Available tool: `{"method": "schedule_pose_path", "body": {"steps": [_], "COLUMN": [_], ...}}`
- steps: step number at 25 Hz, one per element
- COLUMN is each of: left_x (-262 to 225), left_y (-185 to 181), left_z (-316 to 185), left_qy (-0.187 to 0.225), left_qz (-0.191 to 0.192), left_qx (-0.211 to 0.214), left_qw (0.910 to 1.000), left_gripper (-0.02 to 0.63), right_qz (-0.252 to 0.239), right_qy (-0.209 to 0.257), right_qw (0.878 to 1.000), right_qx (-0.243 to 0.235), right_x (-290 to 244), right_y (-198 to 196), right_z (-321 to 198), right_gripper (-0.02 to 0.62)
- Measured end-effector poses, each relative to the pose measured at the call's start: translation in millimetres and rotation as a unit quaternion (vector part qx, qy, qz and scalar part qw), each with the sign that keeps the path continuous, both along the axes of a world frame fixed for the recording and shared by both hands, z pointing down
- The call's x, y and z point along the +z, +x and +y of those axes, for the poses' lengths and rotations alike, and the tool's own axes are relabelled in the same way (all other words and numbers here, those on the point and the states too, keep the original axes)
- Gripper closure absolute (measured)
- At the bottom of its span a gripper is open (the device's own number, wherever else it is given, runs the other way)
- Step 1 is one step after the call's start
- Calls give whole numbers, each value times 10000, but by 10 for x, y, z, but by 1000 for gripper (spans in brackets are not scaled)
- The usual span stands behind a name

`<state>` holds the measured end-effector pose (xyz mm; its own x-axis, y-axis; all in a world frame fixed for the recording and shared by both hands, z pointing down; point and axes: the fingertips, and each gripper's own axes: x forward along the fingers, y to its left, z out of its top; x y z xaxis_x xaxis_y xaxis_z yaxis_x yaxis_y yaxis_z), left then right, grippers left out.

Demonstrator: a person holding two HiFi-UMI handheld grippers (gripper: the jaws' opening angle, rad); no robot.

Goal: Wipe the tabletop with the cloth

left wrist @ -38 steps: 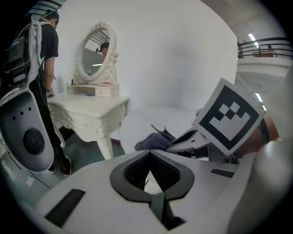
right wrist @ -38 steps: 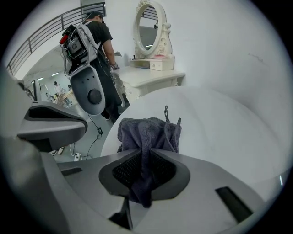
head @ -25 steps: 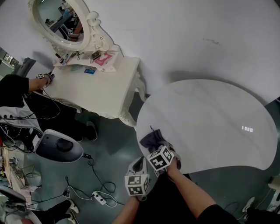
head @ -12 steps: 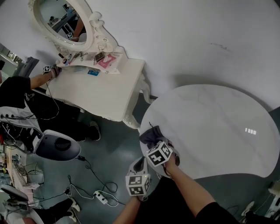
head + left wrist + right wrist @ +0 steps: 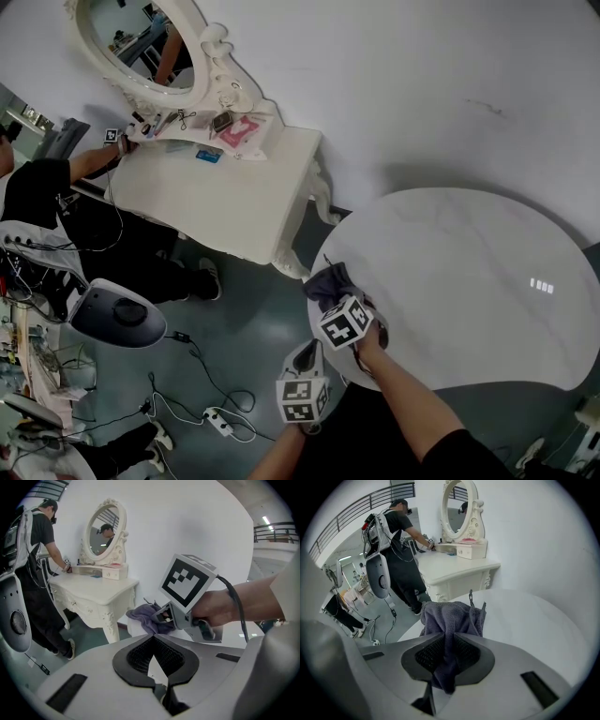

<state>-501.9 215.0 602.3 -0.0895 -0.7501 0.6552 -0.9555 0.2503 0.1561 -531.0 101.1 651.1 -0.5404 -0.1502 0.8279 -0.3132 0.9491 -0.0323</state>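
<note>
A grey-purple cloth (image 5: 327,282) lies bunched on the left rim of the round white marble table (image 5: 469,272). My right gripper (image 5: 335,302) is shut on the cloth's near end. In the right gripper view the cloth (image 5: 452,616) hangs down between the black pads (image 5: 425,657) and spreads over the tabletop (image 5: 525,620) ahead. My left gripper (image 5: 304,360) hangs off the table's edge, below and left of the right one, above the floor. Its jaws (image 5: 154,663) stand together with nothing in them. It looks at the right gripper (image 5: 162,617) and the cloth (image 5: 142,615).
A white dressing table (image 5: 225,202) with an oval mirror (image 5: 141,42) stands left of the marble table, a narrow gap between them. A person (image 5: 42,192) works at its far end. Cables and a power strip (image 5: 214,419) lie on the floor beside a grey-white machine (image 5: 117,316).
The view has shifted slightly. My right gripper and the cloth stay at the table's left rim, edging a little along it. The left gripper has sunk a bit lower.
</note>
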Motion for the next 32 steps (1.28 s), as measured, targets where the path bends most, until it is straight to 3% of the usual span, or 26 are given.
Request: {"method": "schedule_pose_path", "body": {"steps": [11,23,32], "left_x": [-27,-69,-193], "left_y": [36,8,56], "left_z": [-78,-9,18], "left_qy": [56,114,300], "left_qz": [12,-21,-67], "left_qx": [151,124,159], "left_qw": [9999,9999,9994], "left_gripper": [603,603,603], "right_qz": [-152,-934,-1627], "right_qy": [114,209,533], "right_qw": [9998,9953,9844], "right_qx": [6,155,409], "right_x": [15,-227,-633], "right_y": [-181,-91,137], "right_z": [-180,-201,-152], "right_gripper": [554,554,554]}}
